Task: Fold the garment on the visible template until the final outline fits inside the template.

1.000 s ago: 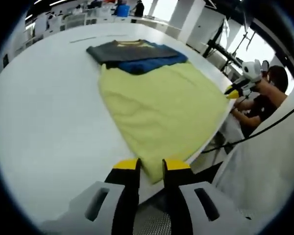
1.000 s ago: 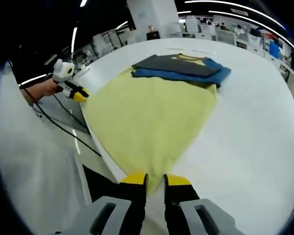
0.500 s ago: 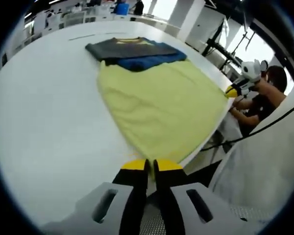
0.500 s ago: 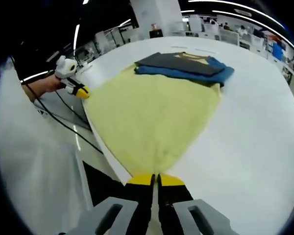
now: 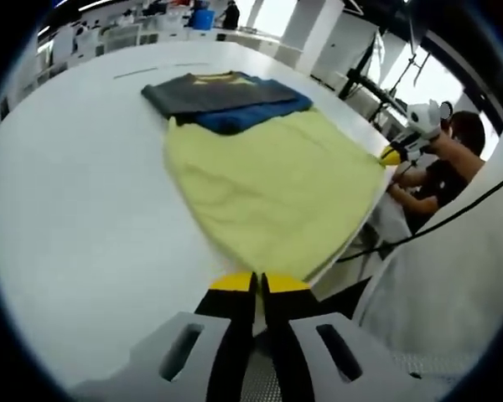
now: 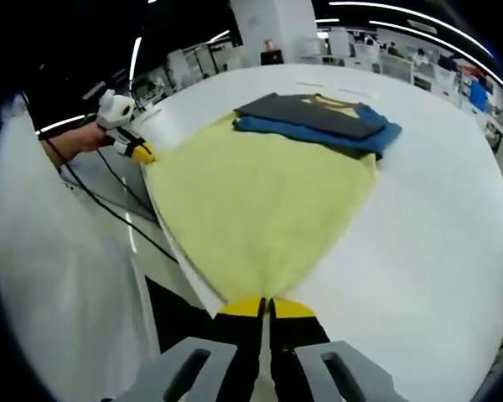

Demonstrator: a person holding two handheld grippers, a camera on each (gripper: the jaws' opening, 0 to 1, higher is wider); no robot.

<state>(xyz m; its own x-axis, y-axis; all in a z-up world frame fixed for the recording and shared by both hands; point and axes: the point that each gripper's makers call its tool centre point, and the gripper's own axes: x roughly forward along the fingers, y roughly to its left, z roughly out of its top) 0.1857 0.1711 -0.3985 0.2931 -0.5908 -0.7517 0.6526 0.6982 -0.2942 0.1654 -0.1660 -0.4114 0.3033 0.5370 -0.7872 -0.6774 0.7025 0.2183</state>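
1. Yellow garment (image 5: 272, 188) lies spread flat on white desk (image 5: 75, 193), reaching the desk's near edge. Landmark for the rest.
2. Left tongs (image 5: 257, 283): jaws pressed together w/ yellow tips meeting, pinching one near corner of the garment at desk edge.
3. Right tongs (image 6: 265, 308): jaws likewise closed tip to tip, clamped on the other near corner of the garment (image 6: 264, 197).
4. In the left gripper view the right tongs (image 5: 391, 155) show at the garment's far right corner, held by a person's hand (image 5: 427, 138). In the right gripper view the left tongs (image 6: 140, 152) sit at the garment's left corner, hand (image 6: 80, 138) behind them.
5. Garment looks taut betw. the two corners, a faint crease running up from the right tongs.
6. Stack of folded clothes (image 5: 222, 94) at the garment's far end, touching or overlapping its far edge: dark grey piece (image 6: 310, 111) on top, blue piece (image 6: 352, 134) under it, sticking out toward the garment.
7. Black cable (image 6: 117, 213) trails off the desk edge beside the garment's left side.
8. No template outline can be made out under or around the garment.
9. Beyond the clothes stack: bare desk, then an open hall w/ more desks, blurred.
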